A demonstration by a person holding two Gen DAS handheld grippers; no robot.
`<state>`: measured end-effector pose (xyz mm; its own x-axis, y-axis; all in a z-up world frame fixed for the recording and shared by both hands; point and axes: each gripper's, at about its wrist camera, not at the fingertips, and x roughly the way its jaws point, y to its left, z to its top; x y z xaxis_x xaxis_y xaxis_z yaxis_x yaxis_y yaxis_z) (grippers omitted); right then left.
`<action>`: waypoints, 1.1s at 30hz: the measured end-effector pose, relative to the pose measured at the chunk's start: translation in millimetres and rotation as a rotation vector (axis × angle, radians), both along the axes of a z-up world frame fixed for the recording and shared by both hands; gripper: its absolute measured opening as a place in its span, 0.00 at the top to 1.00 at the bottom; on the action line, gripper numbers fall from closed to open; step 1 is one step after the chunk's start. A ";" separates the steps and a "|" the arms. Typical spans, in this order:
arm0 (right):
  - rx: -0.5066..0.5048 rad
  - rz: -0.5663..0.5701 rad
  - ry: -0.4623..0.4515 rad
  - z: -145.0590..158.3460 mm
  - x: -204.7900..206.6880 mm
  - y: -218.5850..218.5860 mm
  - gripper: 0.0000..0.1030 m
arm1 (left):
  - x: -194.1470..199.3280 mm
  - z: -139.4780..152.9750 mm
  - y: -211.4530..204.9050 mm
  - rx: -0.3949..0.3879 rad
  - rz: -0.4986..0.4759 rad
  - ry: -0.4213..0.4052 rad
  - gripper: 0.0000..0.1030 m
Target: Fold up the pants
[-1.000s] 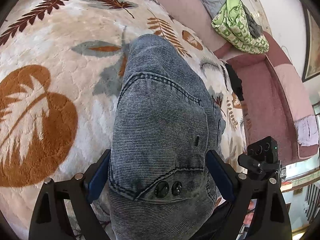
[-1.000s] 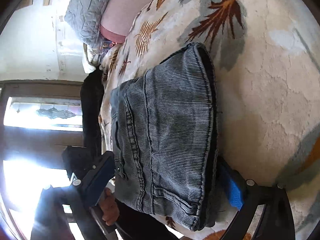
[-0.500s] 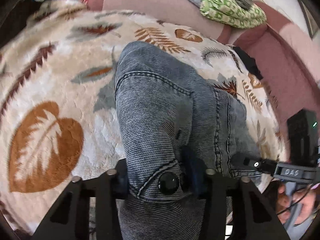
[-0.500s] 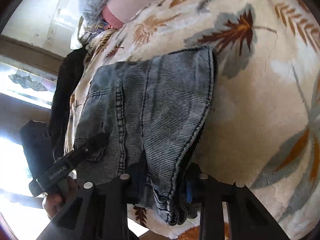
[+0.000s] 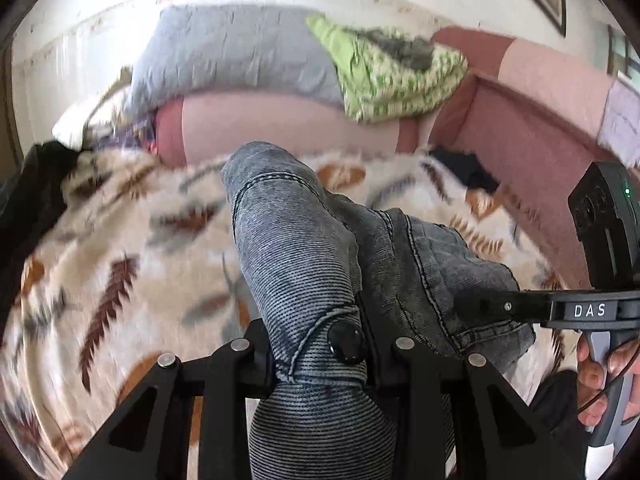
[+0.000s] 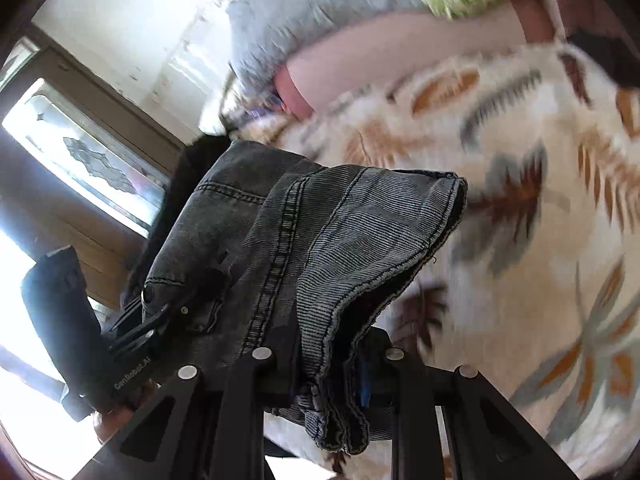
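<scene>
one leaf-print blanket [image 5: 120, 264] covers the bed, with one grey pillow [image 5: 232, 52] and one green patterned cloth [image 5: 392, 76] at its far end. one pair of grey denim pants [image 5: 304, 256] is bunched above the blanket, held between two grippers. the left gripper [image 5: 320, 348] is clamped on the buttoned waistband corner. the right gripper [image 6: 328, 364] is pinched on the other edge, fabric spilling over its fingers.

I see a leaf-patterned blanket [image 5: 120, 248] over a pink sofa [image 5: 532, 128], with a grey cushion [image 5: 224, 52] and green cloth [image 5: 392, 76] behind.
</scene>
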<state>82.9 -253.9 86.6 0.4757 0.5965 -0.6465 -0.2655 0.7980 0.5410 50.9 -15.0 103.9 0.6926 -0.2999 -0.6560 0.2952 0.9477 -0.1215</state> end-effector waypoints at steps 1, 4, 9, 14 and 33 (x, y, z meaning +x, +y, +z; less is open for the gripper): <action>-0.012 0.000 -0.022 8.2 3.9 -0.4 0.79 | 8.0 6.4 0.7 -0.013 0.000 -0.016 0.66; -0.069 0.001 -0.083 30.0 23.1 -1.0 0.79 | 23.6 13.5 1.7 -0.045 -0.002 -0.048 0.66; -0.171 0.010 -0.145 29.6 58.6 2.8 0.79 | 51.7 -2.5 -7.8 -0.034 0.023 -0.112 0.66; -0.222 -0.010 -0.107 -14.2 95.2 14.1 0.79 | 85.6 -47.3 -9.5 -0.015 0.065 -0.044 0.65; -0.363 -0.058 0.119 -117.6 62.3 14.0 0.11 | 66.6 -128.6 16.2 0.115 0.256 0.225 0.06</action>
